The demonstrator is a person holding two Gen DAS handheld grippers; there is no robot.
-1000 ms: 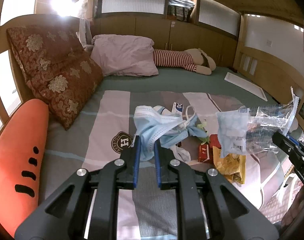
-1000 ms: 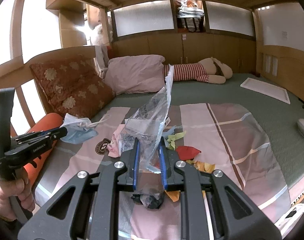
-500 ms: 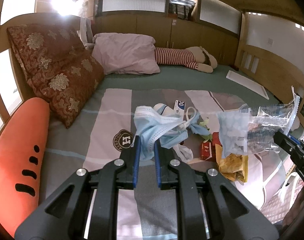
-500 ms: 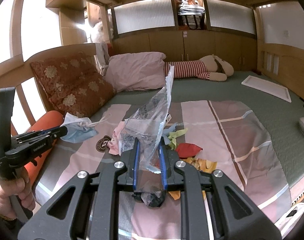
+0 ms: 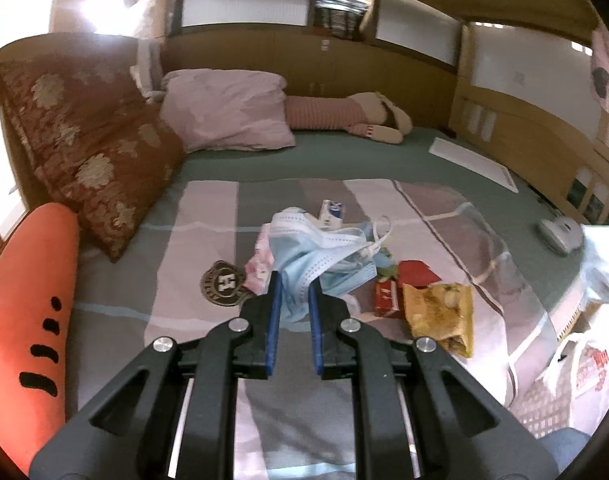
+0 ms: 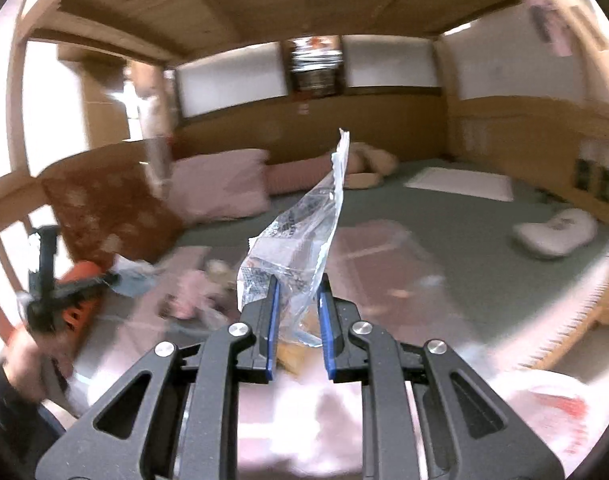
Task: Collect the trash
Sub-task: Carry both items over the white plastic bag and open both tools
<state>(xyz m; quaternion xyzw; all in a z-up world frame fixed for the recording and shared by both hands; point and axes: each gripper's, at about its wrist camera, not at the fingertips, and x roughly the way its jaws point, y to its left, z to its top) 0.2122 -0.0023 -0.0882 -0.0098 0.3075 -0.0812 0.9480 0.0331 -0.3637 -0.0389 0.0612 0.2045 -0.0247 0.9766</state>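
My left gripper (image 5: 292, 280) is shut on crumpled blue face masks (image 5: 324, 250) and holds them above the striped blanket (image 5: 208, 224). My right gripper (image 6: 297, 282) is shut on a clear plastic wrapper (image 6: 304, 232) that sticks up between the pads. On the blanket lie a yellow snack bag (image 5: 440, 316), a red packet (image 5: 386, 298), a red wrapper (image 5: 418, 272), a pink paper (image 5: 258, 268) and a small white-blue packet (image 5: 331, 211). The left gripper shows blurred at the left of the right wrist view (image 6: 76, 282), and the wrapper at the right edge of the left wrist view (image 5: 602, 264).
An orange carrot cushion (image 5: 24, 320) lies at the left bed edge, a brown patterned pillow (image 5: 88, 148) and a pink pillow (image 5: 224, 114) behind it. A striped plush toy (image 5: 344, 114) lies at the back. A white plastic bag (image 5: 584, 368) hangs past the bed's right edge.
Both grippers have pulled back and swung right, each holding its load. The right wrist view is now motion-blurred and tilted up; the wrapper has shifted toward the left view's right edge.
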